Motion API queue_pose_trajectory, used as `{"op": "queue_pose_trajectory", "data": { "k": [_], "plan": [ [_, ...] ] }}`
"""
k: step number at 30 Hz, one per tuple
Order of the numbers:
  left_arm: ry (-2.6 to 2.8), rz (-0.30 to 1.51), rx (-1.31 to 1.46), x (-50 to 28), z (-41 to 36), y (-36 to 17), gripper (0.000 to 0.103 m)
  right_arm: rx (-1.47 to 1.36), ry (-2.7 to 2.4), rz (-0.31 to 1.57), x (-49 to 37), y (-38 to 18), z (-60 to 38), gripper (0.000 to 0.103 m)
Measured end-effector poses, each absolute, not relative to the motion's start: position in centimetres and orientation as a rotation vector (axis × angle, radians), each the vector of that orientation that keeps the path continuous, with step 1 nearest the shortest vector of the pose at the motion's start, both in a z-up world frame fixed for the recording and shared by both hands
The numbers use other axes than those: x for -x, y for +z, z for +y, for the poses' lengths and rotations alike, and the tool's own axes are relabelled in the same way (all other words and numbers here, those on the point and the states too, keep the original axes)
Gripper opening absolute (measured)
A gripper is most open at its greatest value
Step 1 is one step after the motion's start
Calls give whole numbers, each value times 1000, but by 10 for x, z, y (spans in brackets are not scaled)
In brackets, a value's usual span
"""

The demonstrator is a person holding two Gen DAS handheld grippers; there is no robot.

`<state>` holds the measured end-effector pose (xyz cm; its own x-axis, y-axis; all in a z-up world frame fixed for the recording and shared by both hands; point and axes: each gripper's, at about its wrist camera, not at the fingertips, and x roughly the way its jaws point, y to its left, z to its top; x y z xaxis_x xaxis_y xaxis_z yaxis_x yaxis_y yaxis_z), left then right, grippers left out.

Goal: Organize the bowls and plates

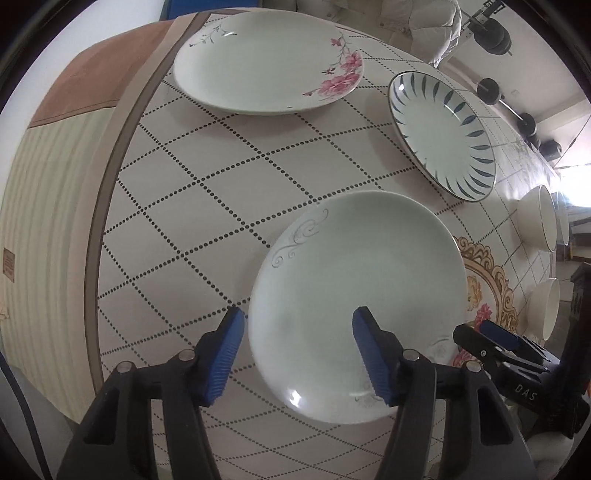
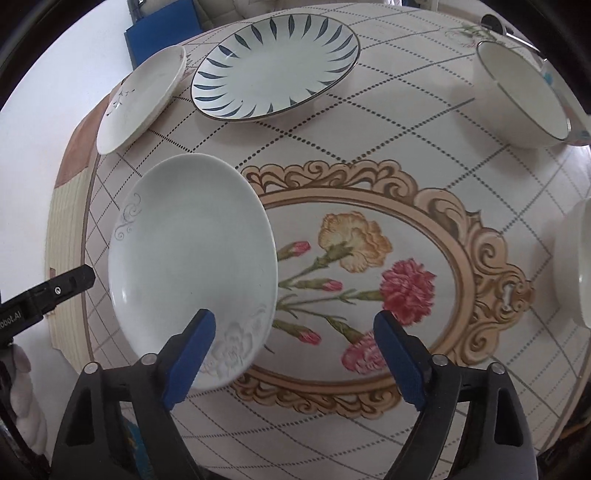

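Note:
A pale plate with grey scrolls (image 1: 354,295) (image 2: 192,266) lies on the tablecloth nearest me. My left gripper (image 1: 299,350) stands open astride its left rim, one blue finger outside the rim and one over the plate. My right gripper (image 2: 295,354) is open across the plate's right rim, with its left finger above the plate and its right finger over the printed flowers. No pad presses on the plate. Farther off lie a pink-flowered plate (image 1: 266,62) (image 2: 142,99) and a blue-leaf plate (image 1: 443,136) (image 2: 277,66).
Two white bowls (image 2: 517,96) (image 2: 576,266) stand on the right side of the table. The checked tablecloth (image 1: 203,184) drops over the table edge at the left. A person in a light jacket (image 1: 417,22) is beyond the far edge, beside a blue chair (image 2: 155,33).

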<state>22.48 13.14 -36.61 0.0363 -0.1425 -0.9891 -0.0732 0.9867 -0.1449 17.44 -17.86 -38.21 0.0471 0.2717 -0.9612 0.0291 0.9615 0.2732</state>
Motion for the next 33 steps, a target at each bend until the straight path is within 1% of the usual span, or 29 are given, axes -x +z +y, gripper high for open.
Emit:
{"op": "queue_pose_trajectory", "data": {
  "k": [1, 6, 8, 9, 10, 11, 12, 13, 14, 16, 19, 27, 33],
  "plan": [
    [-59, 1546, 181, -229, 135, -371, 55, -272, 193, 1532, -182, -389, -177, 81],
    [-125, 1602, 221, -245, 150, -395, 55, -389, 202, 1591, -204, -412, -178, 64],
    [-155, 1623, 223, -247, 152, -402, 54, -408, 212, 1615, -207, -418, -177, 50],
    [-175, 1635, 226, -248, 151, -406, 53, -419, 221, 1622, -208, -419, -176, 46],
    [-191, 1645, 232, -249, 150, -409, 47, -427, 228, 1630, -209, -422, -175, 39],
    [-203, 1655, 242, -249, 150, -413, 44, -427, 228, 1629, -210, -422, -175, 36],
    [-208, 1665, 252, -249, 150, -417, 39, -427, 235, 1628, -211, -423, -174, 32],
    [-200, 1668, 251, -248, 151, -420, 36, -436, 248, 1638, -211, -425, -174, 23],
    [-194, 1666, 243, -248, 150, -422, 35, -445, 258, 1653, -212, -427, -172, 20],
    [-178, 1655, 229, -246, 150, -423, 28, -454, 272, 1658, -211, -430, -167, 19],
    [-160, 1644, 218, -243, 153, -421, 23, -442, 280, 1654, -216, -434, -155, 19],
    [-171, 1619, 176, -243, 140, -411, 21, -440, 277, 1618, -214, -427, -162, 17],
    [-227, 1600, 144, -251, 108, -399, 22, -425, 249, 1581, -215, -410, -200, 16]
  ]
}}
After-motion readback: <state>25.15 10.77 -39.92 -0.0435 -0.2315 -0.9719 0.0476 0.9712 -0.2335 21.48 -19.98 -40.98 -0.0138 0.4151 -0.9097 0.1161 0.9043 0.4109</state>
